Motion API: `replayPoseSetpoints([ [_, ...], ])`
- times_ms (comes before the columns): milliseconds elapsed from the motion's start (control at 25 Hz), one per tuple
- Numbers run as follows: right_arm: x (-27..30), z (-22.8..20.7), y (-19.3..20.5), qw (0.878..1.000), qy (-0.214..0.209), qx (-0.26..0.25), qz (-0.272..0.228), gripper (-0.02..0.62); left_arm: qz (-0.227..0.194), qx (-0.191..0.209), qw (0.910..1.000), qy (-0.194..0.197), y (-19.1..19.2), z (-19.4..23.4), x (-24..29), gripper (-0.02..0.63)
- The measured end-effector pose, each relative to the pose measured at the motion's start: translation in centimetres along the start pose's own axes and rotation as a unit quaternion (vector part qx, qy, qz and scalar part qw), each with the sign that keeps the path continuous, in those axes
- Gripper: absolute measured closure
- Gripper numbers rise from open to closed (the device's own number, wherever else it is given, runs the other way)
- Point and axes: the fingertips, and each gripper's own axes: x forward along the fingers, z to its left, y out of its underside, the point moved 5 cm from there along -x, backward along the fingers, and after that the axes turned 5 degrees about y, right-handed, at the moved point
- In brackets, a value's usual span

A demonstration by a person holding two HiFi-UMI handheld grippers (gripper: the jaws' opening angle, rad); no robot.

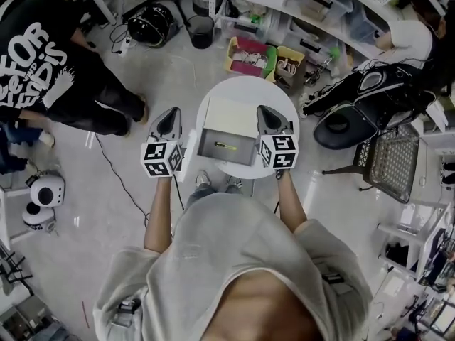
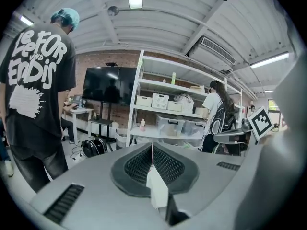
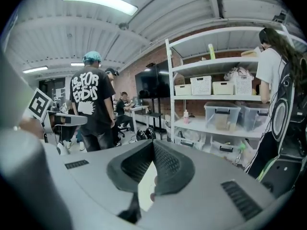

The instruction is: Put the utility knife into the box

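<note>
- While both forearms reach forward, left gripper (image 1: 169, 114) and right gripper (image 1: 266, 112) flank the box (image 1: 231, 116) on the round surface (image 1: 245, 91).
- Each gripper's fingers (image 2: 165, 164) are pressed together and empty; utility knife (image 1: 226, 146) lies inside.

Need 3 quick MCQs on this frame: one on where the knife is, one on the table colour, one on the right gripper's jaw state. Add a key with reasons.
1. Where is the knife?
A. On the floor
B. Inside the box
C. In the left gripper

2. What colour is the table?
A. White
B. Red
C. Black

3. How do the right gripper's jaws stand?
A. Wide apart
B. Clamped on the knife
C. Together, holding nothing

Key:
1 B: in the head view the knife lies on the floor of the open box.
2 A: the round table under the box is white.
3 C: the right gripper view shows the right gripper with its jaws meeting at the tip, while the knife lies in the box.
</note>
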Motion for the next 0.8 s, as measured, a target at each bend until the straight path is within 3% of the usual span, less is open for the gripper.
replayPoseSetpoints([
  [440,-0.1,-1.6,-4.9,0.998,0.025,-0.010,-0.059,0.566,-0.040,0.033,0.9986,0.008,-4.3,0.5,1.5,0.583],
  [800,0.0,-2.4,-6.4,0.996,0.039,-0.009,-0.080,0.566,-0.054,0.044,0.9975,0.017,-5.8,0.6,2.5,0.583],
])
